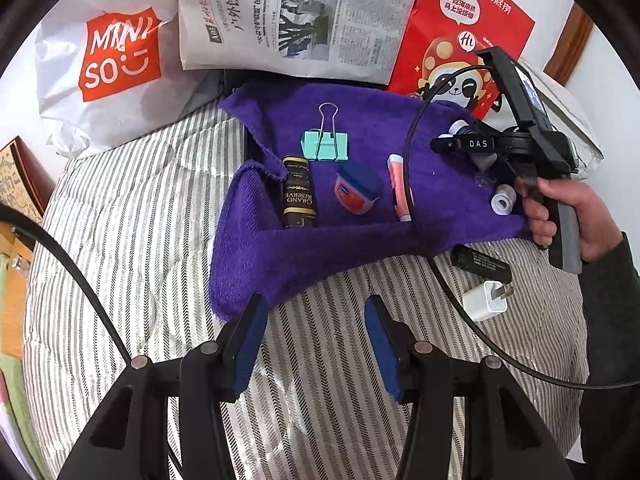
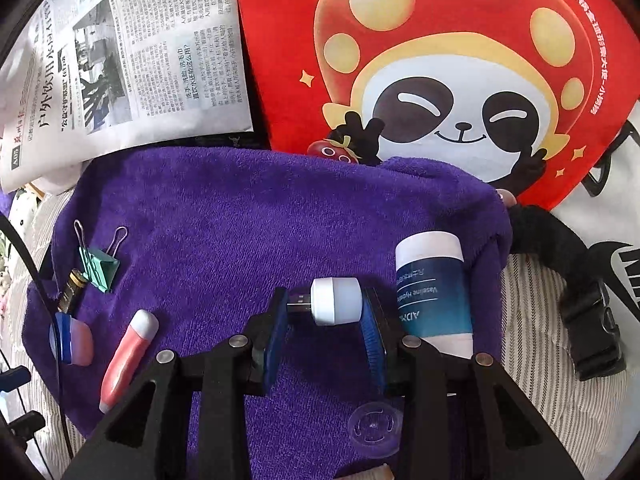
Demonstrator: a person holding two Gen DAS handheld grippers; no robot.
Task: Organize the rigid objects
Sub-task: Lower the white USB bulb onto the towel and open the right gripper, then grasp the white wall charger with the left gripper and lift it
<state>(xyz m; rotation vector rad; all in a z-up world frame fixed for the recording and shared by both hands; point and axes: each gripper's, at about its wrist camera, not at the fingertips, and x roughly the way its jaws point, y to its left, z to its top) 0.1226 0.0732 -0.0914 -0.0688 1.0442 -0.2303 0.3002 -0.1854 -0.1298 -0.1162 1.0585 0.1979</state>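
A purple towel (image 1: 360, 248) lies on the striped bed cover and also shows in the right wrist view (image 2: 248, 216). On it lie a green binder clip (image 1: 326, 144), a dark small bottle (image 1: 298, 194), a blue-lidded jar (image 1: 358, 188) and a pink tube (image 1: 399, 186). My right gripper (image 2: 325, 306) is shut on a white USB night light (image 2: 334, 301), held just above the towel beside a blue-and-white tube (image 2: 434, 294). My left gripper (image 1: 316, 342) is open and empty above the bed cover, near the towel's front edge.
A white charger plug (image 1: 486, 300) and a black bar (image 1: 480, 262) lie on the bed cover right of the towel. A newspaper (image 1: 296, 12), a red panda bag (image 1: 460, 28) and a white Miniso bag (image 1: 108, 60) stand behind. A clear suction cup (image 2: 374, 426) lies on the towel.
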